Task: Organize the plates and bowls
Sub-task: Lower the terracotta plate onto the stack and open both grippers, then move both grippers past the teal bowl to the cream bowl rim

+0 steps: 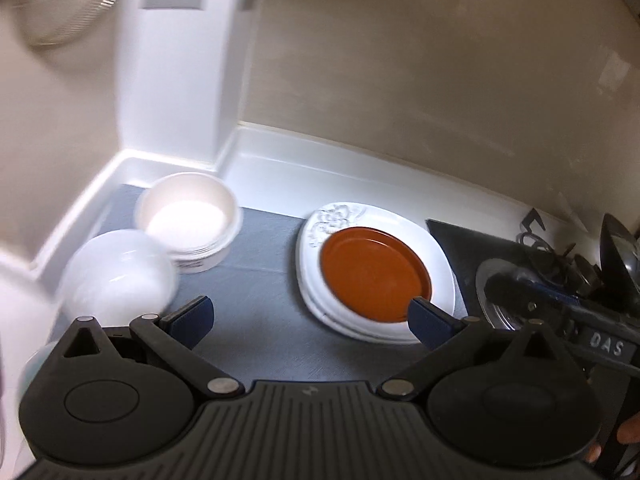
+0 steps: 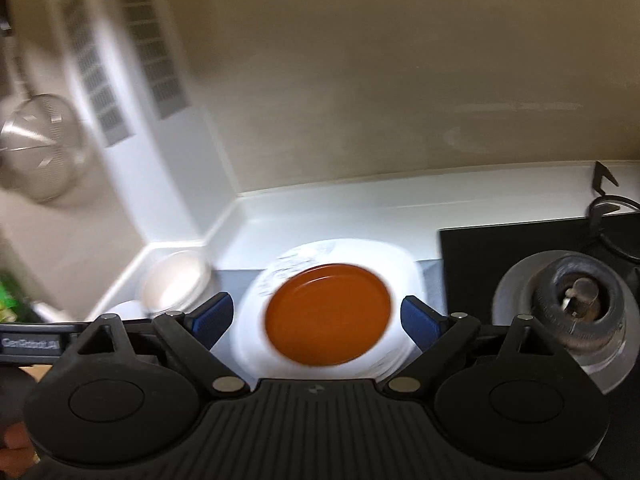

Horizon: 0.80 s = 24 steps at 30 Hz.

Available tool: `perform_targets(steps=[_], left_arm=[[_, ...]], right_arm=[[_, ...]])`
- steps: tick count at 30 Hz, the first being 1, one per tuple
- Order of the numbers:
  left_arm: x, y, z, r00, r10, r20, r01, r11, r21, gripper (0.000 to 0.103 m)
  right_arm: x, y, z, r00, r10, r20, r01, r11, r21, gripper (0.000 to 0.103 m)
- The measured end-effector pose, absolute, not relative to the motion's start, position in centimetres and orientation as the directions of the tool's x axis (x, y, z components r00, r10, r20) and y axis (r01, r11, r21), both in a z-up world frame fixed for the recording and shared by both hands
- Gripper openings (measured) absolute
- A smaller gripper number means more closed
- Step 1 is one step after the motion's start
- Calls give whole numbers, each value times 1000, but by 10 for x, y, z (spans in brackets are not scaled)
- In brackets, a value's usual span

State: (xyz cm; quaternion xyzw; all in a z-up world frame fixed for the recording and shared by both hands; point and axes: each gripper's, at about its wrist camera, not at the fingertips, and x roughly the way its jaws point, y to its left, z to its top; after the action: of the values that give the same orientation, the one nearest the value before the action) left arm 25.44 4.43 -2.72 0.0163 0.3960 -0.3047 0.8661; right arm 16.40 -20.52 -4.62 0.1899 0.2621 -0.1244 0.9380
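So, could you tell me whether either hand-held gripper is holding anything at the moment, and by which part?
Nothing is held. The left hand-held gripper and the right hand-held gripper are both open, above the orange plate.

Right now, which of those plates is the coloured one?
The small round orange plate, lying on top of the stack of white plates. The white plates beneath are larger, and the top one bears a grey pattern.

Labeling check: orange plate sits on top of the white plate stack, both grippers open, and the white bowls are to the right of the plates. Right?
One error: the white bowls sit left of the white plate stack, per the left wrist view. The orange plate on top and the open left gripper and right gripper are correct.
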Motion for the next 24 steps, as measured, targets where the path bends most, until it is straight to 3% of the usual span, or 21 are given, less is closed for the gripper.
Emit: perform_targets(steps=[14,20,24], left_arm=[[206,215,-31,611,-265,-746,231,961,-153,103],[212,260,-34,625,-170,-762,132,985,-111,103],[229,268,-40,595,-177,-784,143,983,-113,103]], right_arm=[[181,-70,-47,793,148,-591,42,955,295,93],[193,-31,-48,778,178,-603,0,959,283,93],[196,-20,-51,768,163,-619,14,962,272,93]])
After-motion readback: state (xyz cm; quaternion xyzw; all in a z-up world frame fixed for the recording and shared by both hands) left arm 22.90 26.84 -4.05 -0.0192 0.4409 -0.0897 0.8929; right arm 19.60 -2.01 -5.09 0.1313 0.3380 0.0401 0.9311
